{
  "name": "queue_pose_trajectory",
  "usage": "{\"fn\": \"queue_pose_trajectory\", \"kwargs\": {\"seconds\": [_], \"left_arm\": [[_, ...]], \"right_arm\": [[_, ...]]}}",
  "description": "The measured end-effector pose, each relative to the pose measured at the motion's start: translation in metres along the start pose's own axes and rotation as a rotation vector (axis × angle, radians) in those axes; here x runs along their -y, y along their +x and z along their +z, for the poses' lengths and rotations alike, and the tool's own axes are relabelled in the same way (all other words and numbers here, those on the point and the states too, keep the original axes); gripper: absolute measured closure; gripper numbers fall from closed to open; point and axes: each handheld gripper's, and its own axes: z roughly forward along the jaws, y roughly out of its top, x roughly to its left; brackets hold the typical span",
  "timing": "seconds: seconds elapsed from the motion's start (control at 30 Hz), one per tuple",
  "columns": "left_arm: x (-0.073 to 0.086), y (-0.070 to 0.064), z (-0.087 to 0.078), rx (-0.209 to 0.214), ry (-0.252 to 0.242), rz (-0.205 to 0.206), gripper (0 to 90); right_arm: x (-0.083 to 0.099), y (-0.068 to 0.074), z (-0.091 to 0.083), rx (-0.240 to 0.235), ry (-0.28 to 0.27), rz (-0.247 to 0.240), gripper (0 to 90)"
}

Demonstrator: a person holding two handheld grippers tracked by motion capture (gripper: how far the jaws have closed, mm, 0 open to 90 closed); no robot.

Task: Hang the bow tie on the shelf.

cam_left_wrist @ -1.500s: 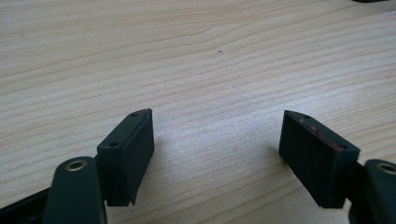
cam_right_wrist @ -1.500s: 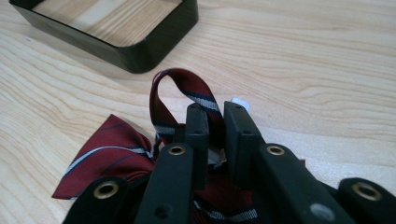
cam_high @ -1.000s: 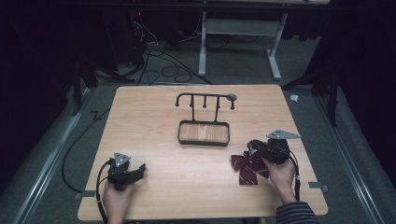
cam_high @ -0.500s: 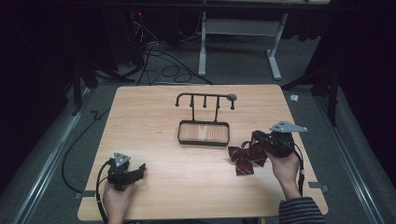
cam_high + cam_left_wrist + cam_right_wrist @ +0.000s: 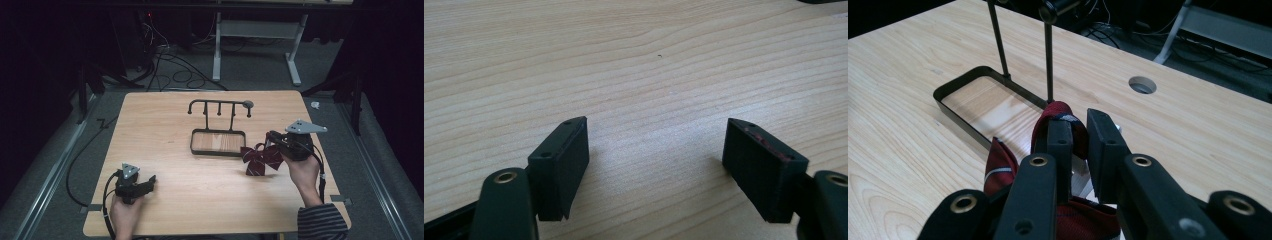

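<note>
Red cloth, a striped bow tie (image 5: 260,159), is pinched tight in the right gripper (image 5: 274,138) beside the black rack (image 5: 218,128). The left gripper (image 5: 148,182) rests wide open, holding nothing.

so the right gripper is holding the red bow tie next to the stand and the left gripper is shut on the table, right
Not quite: the left gripper is open, not shut. The left gripper view shows its jaws wide apart over bare wood, with nothing between them. The rest holds: the right gripper is holding the red bow tie next to the stand, as the high view shows.
</note>
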Motion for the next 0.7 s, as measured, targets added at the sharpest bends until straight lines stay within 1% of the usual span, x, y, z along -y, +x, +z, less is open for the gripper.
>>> {"fn": "queue_pose_trajectory", "kwargs": {"seconds": [0.13,0.33,0.37,0.4,0.53,0.6,0.7], "left_arm": [[0.0,0.0,0.0,-0.001,0.0,0.001,27.0],[0.0,0.0,0.0,0.0,0.0,0.0,27.0],[0.0,0.0,0.0,-0.001,-0.001,0.0,27.0],[0.0,0.0,0.0,-0.001,-0.001,0.0,27.0],[0.0,0.0,0.0,-0.001,0.0,0.001,27.0],[0.0,0.0,0.0,-0.001,0.0,0.001,27.0],[0.0,0.0,0.0,-0.001,0.0,0.001,27.0]], "right_arm": [[-0.006,0.003,0.001,-0.011,-0.01,-0.012,82.9],[-0.014,0.007,0.001,-0.019,-0.008,-0.016,82.9],[-0.014,0.007,0.001,-0.019,-0.01,-0.028,82.9],[-0.015,0.008,0.001,-0.021,-0.012,-0.022,82.9],[-0.018,0.01,0.002,-0.025,-0.015,-0.03,82.9],[-0.019,0.012,0.003,-0.031,-0.015,-0.026,82.9],[-0.021,0.013,0.004,-0.035,-0.011,-0.04,82.9]]}}
